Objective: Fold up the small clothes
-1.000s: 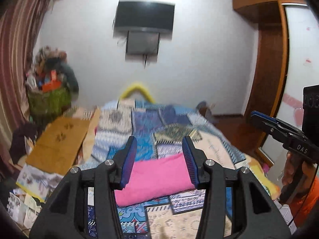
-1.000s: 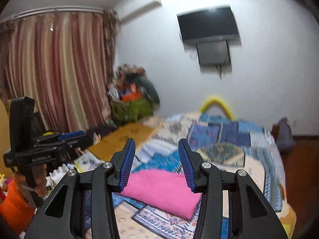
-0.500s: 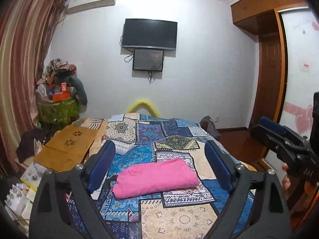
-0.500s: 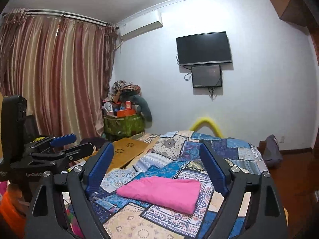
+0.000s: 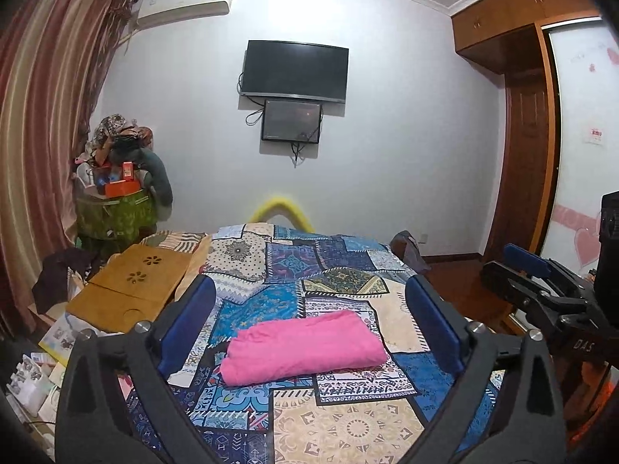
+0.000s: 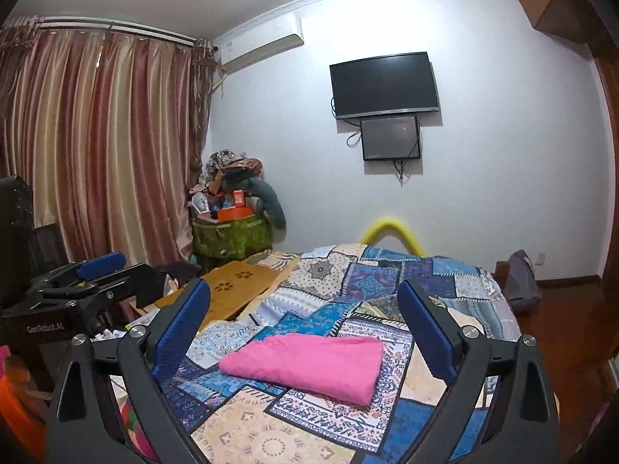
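Note:
A folded pink cloth (image 5: 305, 346) (image 6: 305, 359) lies flat on the patchwork quilt (image 5: 348, 425) of the bed. My left gripper (image 5: 310, 280) hovers short of it, its jaws opening and wide apart, and nothing is between the blue pads (image 5: 189, 324). My right gripper (image 6: 303, 284) is held the same way on the cloth's other side, jaws opening, nothing between them. Neither touches the cloth. Each gripper shows at the edge of the other's view, the right one (image 5: 497, 261) and the left one (image 6: 135, 266).
A wooden lap table (image 5: 127, 290) lies at the bed's left edge, with boxes (image 5: 35, 379) on the floor below. A heaped green basket (image 5: 116, 216) stands by the curtain (image 6: 96, 154). A TV (image 5: 294, 69) hangs on the far wall. A wardrobe (image 5: 526, 147) is at the right.
Both grippers' jaws have spread from narrow to wide. Both have drawn back from the pink cloth, which now lies free on the quilt.

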A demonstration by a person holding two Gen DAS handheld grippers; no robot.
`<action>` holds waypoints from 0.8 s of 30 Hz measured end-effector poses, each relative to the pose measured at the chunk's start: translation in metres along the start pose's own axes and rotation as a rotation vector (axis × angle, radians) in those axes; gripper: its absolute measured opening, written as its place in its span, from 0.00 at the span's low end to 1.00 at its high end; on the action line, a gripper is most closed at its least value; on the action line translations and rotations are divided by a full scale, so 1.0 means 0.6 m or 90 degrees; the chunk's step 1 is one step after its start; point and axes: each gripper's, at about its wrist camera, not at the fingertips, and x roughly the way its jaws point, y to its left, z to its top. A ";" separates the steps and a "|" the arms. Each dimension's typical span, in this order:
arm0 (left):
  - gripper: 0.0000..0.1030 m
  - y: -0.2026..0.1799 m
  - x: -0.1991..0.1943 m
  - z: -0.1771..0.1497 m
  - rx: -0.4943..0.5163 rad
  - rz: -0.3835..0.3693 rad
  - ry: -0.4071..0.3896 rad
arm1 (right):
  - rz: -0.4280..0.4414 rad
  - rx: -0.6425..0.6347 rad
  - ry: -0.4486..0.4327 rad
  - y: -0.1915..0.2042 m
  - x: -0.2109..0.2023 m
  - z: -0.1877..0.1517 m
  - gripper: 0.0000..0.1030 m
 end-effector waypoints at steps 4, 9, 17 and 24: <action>0.98 -0.001 0.000 -0.002 0.000 -0.002 0.000 | -0.001 0.001 0.003 0.005 -0.001 -0.007 0.94; 0.99 -0.005 -0.001 -0.003 0.003 0.000 -0.002 | -0.001 0.003 0.009 0.004 0.000 -0.011 0.94; 1.00 -0.004 0.001 -0.007 0.003 0.002 -0.001 | -0.011 0.001 0.014 0.005 0.002 -0.011 0.98; 1.00 -0.008 0.005 -0.008 0.005 -0.003 0.005 | -0.014 0.009 0.017 0.001 0.003 -0.012 0.99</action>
